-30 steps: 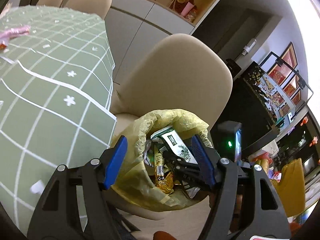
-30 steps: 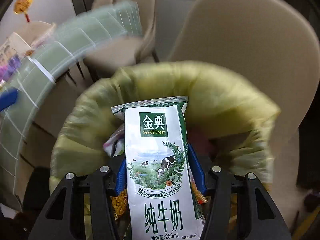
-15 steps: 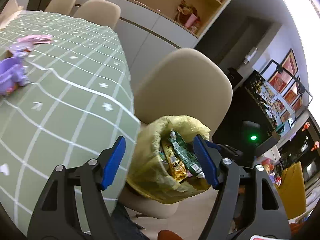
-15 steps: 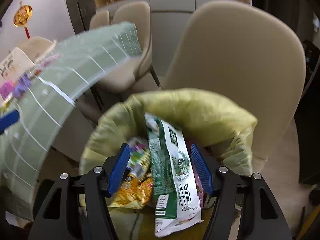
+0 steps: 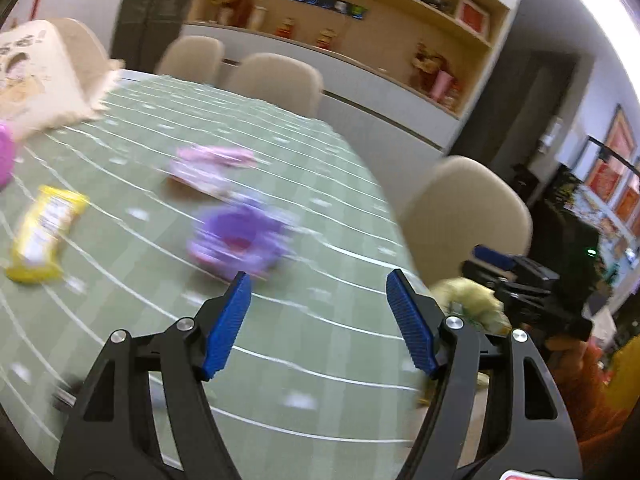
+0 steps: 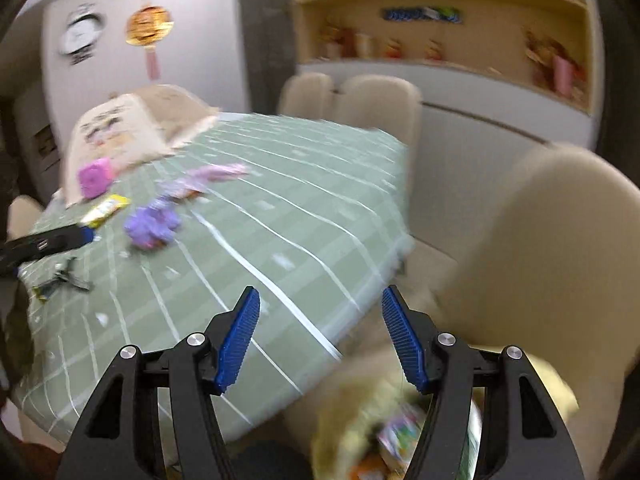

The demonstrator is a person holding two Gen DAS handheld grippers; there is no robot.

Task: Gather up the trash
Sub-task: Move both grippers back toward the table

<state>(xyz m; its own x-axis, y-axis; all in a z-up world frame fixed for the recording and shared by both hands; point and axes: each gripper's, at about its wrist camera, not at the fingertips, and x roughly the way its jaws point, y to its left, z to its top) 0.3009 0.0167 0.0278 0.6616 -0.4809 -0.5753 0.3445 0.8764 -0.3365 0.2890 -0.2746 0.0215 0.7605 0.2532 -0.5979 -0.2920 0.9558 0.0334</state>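
**Both grippers empty above the green table, trash still scattered on the cloth**

The landmark is the table with the green checked cloth (image 5: 304, 360). The left gripper (image 5: 318, 316) hangs over its near part with its blue pads spread wide and nothing between them. The right gripper (image 6: 320, 334) sits over the table's near corner, its pads likewise wide apart and empty — its jaws have just been opening, and no item lies between them.

On the cloth, all blurred by motion:
- a crumpled purple wrapper (image 5: 240, 240) near the middle of the table, just beyond the left gripper's tips;
- a pink wrapper (image 5: 212, 168) farther back from it, toward the far chairs;
- a yellow wrapper (image 5: 44, 236) off toward the table's left side;
- a pink block-like object (image 6: 94, 178) farther back on the left, beside a beige printed cushion or bag (image 5: 36, 76) at the table's far left end — what the pink object is cannot be made out;
- a small dark scrap (image 6: 64, 278) close to the left edge, seen from the right wrist.

The yellow trash bag (image 6: 360, 424) sits off the table's right corner, below the level of the cloth and in front of a beige chair (image 6: 552, 264); colourful packaging shows in its open mouth (image 6: 400, 432). From the left wrist only the bag's rim shows past the table edge, with the right gripper above it. Two more beige chairs (image 5: 276, 80) stand along the table's far side.
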